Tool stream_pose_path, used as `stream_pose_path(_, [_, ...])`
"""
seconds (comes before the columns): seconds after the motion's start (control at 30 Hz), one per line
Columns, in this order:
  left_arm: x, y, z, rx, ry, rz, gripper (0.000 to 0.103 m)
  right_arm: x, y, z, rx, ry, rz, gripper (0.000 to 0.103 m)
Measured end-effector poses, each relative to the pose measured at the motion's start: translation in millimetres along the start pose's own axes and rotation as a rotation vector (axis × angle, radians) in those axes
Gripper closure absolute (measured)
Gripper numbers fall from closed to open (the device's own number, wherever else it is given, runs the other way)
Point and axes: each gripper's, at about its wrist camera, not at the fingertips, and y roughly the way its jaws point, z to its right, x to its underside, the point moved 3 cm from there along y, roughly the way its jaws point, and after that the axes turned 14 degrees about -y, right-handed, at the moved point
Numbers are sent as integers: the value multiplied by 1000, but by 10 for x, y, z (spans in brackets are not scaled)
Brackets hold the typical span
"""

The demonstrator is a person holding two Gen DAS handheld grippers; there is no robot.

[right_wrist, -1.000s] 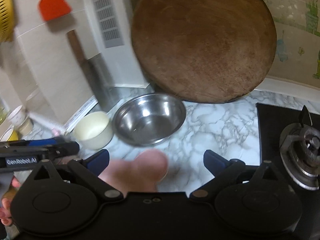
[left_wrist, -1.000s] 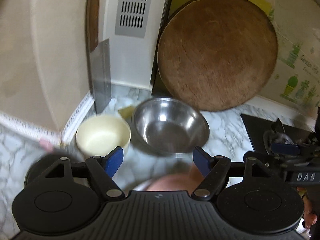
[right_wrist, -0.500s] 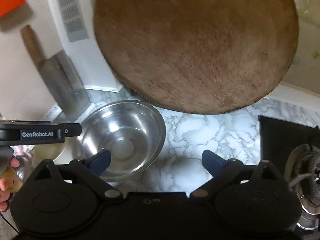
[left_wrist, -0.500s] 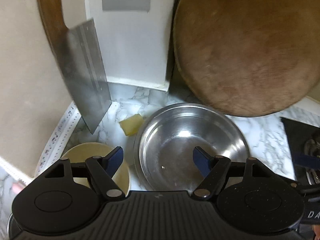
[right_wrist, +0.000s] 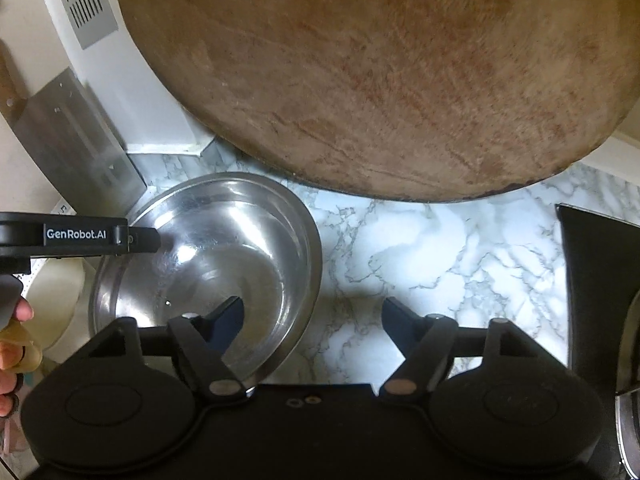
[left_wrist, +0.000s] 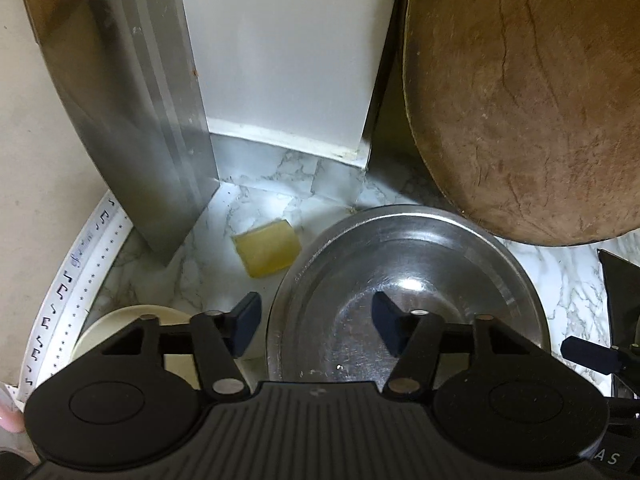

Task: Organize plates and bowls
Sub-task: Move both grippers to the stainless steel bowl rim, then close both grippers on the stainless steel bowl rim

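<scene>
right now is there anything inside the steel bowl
No, the steel bowl shows only its bare shiny bottom in the right wrist view, with nothing lying in it.

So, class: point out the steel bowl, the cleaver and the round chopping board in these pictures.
steel bowl [right_wrist: 224,248], right wrist view, on its inner wall.
cleaver [left_wrist: 132,112], left wrist view, on the flat of its blade.
round chopping board [right_wrist: 380,80], right wrist view, on the middle of its face.

I see a round steel bowl [left_wrist: 408,280] with a glossy, finely scratched finish on a smooth white-and-grey marble-pattern counter [right_wrist: 440,248]. The round brown wooden board [right_wrist: 380,72] looks matt, rough and cracked; the broad cleaver blade [left_wrist: 132,108] is brushed metal.
</scene>
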Motion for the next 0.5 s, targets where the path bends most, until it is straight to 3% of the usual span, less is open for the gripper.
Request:
stream_pose_path(0.17, [4,70,-20,-12,-1,-8,66,-23,81,-18,-9,-3,-15,45])
stream_pose_path(0.27, [10,72,-25,-9,-3,-8,72,-29,108,-22,-3,-4,-17,54])
stream_pose_path(0.4, [18,71,-37,-10,-11,-9,78,-18,125,-15,-1,-4,-23,75])
stream_pose_path(0.5, [41,47,-34,-12,-21,-14,79,1,118,-27,12,-5,-28,80])
